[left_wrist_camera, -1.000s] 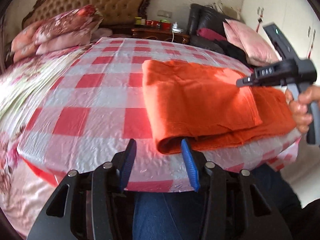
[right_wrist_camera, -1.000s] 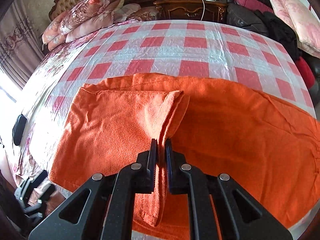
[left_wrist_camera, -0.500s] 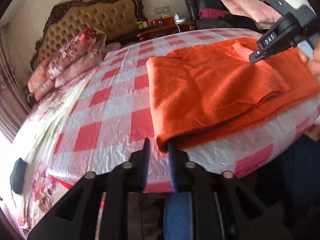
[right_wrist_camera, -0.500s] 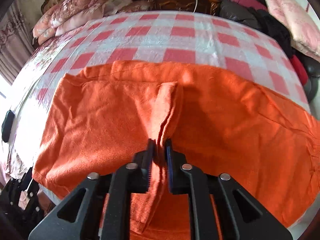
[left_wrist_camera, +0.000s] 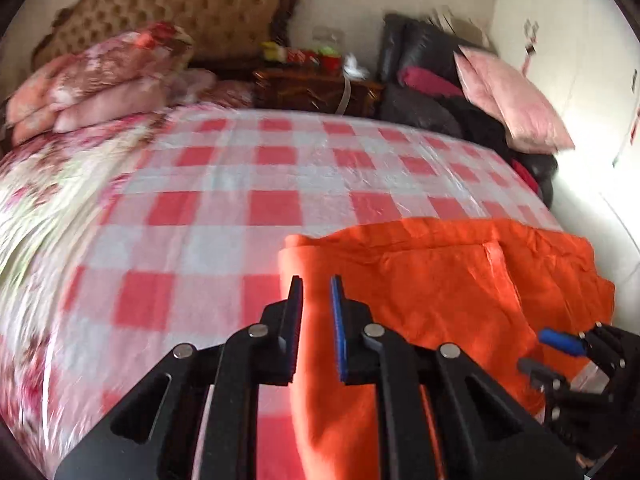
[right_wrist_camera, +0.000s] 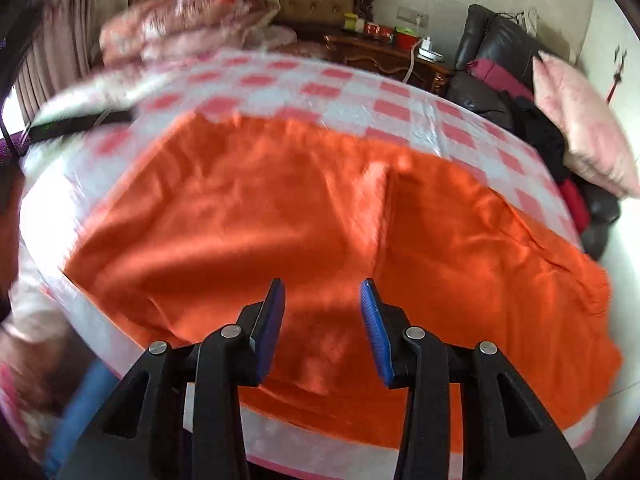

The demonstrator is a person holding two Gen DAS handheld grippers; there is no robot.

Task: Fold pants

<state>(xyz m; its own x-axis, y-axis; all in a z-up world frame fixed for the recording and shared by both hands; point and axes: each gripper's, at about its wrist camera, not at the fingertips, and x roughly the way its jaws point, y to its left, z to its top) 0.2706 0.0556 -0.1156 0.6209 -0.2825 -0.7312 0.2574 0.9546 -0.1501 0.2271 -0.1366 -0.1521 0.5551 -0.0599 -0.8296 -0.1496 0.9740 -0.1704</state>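
Spreading across the scene: a bed (left_wrist_camera: 280,168) under a red-and-white checked cover fills both views, with a tufted headboard (left_wrist_camera: 168,12) and floral pillows (left_wrist_camera: 100,76) at its far end.
Pants: the orange pants (right_wrist_camera: 248,216) lie on the near edge of the bed, partly folded, an upper layer doubled over the lower and its free edge running up the middle as a ridge (right_wrist_camera: 382,216).
What changed, right: half a second ago the right claw (right_wrist_camera: 322,320) was pinching that upper layer; now its blue pads stand well apart with nothing between them, hovering over the cloth.
What changed, left: the left claw (left_wrist_camera: 316,312), a moment ago nipped nearly shut on the folded corner at the bed's edge, now sits over that side of the pants with a narrow gap between its pads; orange shows in the gap, but whether it grips the fabric cannot be told.
Meaning for the task: the fold just carried over appears to have been laid down and released, so one stage looks complete; a further fold likely remains, since the bundle is still wide.
Sharpness: both views are motion-blurred.
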